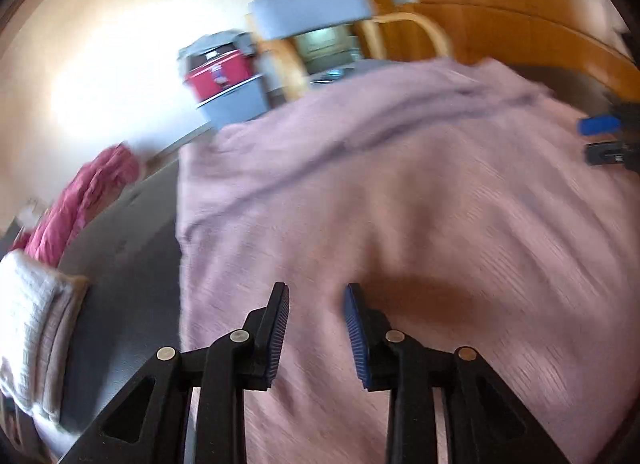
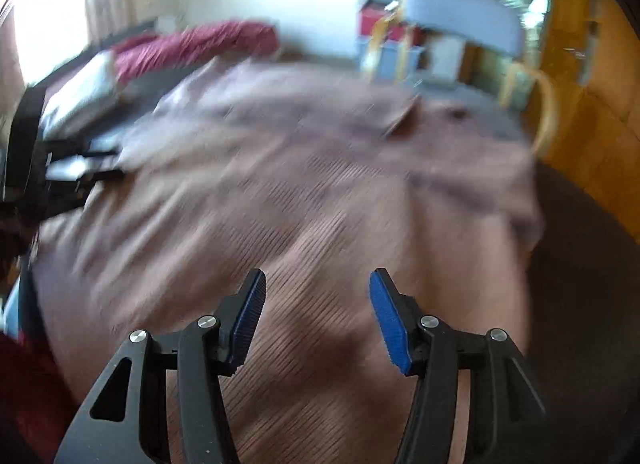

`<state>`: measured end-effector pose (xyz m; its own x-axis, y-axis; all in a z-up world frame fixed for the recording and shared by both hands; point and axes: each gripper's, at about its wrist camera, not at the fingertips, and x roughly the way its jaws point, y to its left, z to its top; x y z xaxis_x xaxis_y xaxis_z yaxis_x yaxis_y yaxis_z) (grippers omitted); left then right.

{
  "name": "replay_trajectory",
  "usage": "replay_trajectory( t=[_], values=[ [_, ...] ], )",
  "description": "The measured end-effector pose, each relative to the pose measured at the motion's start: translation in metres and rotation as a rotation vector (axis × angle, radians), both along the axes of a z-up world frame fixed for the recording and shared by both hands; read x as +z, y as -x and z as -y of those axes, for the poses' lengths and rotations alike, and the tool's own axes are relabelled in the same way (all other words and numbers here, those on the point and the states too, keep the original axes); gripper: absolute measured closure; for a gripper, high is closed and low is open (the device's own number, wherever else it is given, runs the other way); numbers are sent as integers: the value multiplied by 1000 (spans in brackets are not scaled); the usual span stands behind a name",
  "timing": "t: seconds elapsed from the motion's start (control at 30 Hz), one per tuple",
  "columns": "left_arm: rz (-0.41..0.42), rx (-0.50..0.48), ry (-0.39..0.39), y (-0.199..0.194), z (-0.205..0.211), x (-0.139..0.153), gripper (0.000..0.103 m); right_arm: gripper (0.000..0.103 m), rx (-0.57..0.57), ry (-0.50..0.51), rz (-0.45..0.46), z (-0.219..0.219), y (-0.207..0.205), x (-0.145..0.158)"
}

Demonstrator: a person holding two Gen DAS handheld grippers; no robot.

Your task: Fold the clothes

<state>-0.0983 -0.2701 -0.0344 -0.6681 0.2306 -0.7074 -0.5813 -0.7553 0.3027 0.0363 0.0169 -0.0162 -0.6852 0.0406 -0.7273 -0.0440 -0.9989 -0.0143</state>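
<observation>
A dusty-pink ribbed knit garment (image 1: 400,200) is lying spread over the dark grey surface (image 1: 132,264); the left hand-held gripper (image 1: 316,296) is hovering above it, jaws parted and empty; the right hand-held gripper (image 2: 318,284) is gaping wider, gripping nothing.

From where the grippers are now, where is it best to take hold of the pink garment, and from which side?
Probably the pink garment is best taken at its left edge, which lies straight and free along bare dark table. The open left gripper could come from that side, low, one finger under the hem. Blur hides finer folds.
</observation>
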Motion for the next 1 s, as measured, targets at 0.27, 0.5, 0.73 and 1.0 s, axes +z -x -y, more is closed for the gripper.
replay_trajectory(
  t=[0.27,0.5,0.73,1.0],
  values=[
    [20,76,18,58,-5,-16,73,42,-130,-12,56,-40,50,-22],
    [-17,75,50,92,-30,-17,73,36,-174,34,52,-64,83,-24],
    [-17,-26,-72,60,-40,13,76,36,-141,15,37,-50,93,-6],
    [-10,-271,40,-29,-64,-12,75,38,106,-136,69,36,49,-12]
  ],
)
